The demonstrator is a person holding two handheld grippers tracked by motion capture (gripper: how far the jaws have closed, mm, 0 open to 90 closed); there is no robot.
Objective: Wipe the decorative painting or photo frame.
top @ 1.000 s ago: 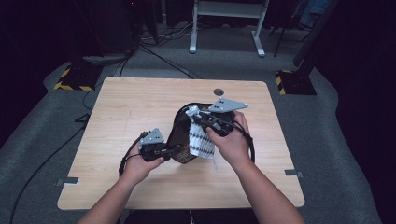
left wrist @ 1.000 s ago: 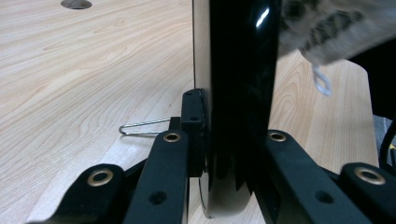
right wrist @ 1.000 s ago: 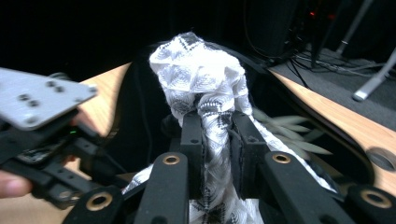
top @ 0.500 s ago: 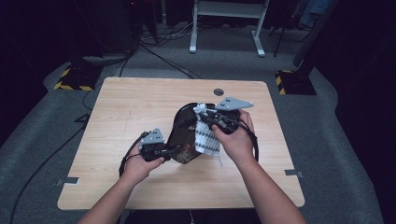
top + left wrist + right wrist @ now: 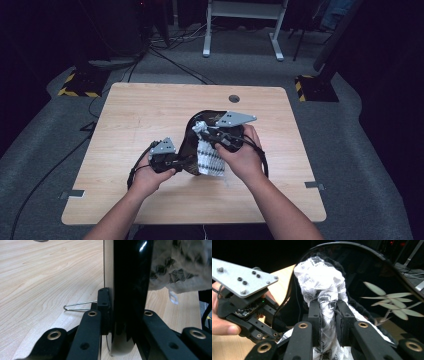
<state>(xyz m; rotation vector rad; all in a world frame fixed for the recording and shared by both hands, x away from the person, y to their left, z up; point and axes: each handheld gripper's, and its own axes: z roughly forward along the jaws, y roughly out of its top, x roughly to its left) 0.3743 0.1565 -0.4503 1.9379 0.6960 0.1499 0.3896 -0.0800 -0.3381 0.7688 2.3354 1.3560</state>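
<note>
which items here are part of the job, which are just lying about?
In the job:
black frame, clamped by left gripper
white patterned cloth, pinched by right gripper

Lying about:
wire stand on table
cables on floor

My desk (image 5: 125, 125) is light wood with rounded corners and a round grommet hole (image 5: 234, 99) near the far edge. The glossy black bag (image 5: 192, 145) stands mid-desk, toward my near edge, and a thin wire clip (image 5: 78, 306) lies flat beside its base.
</note>
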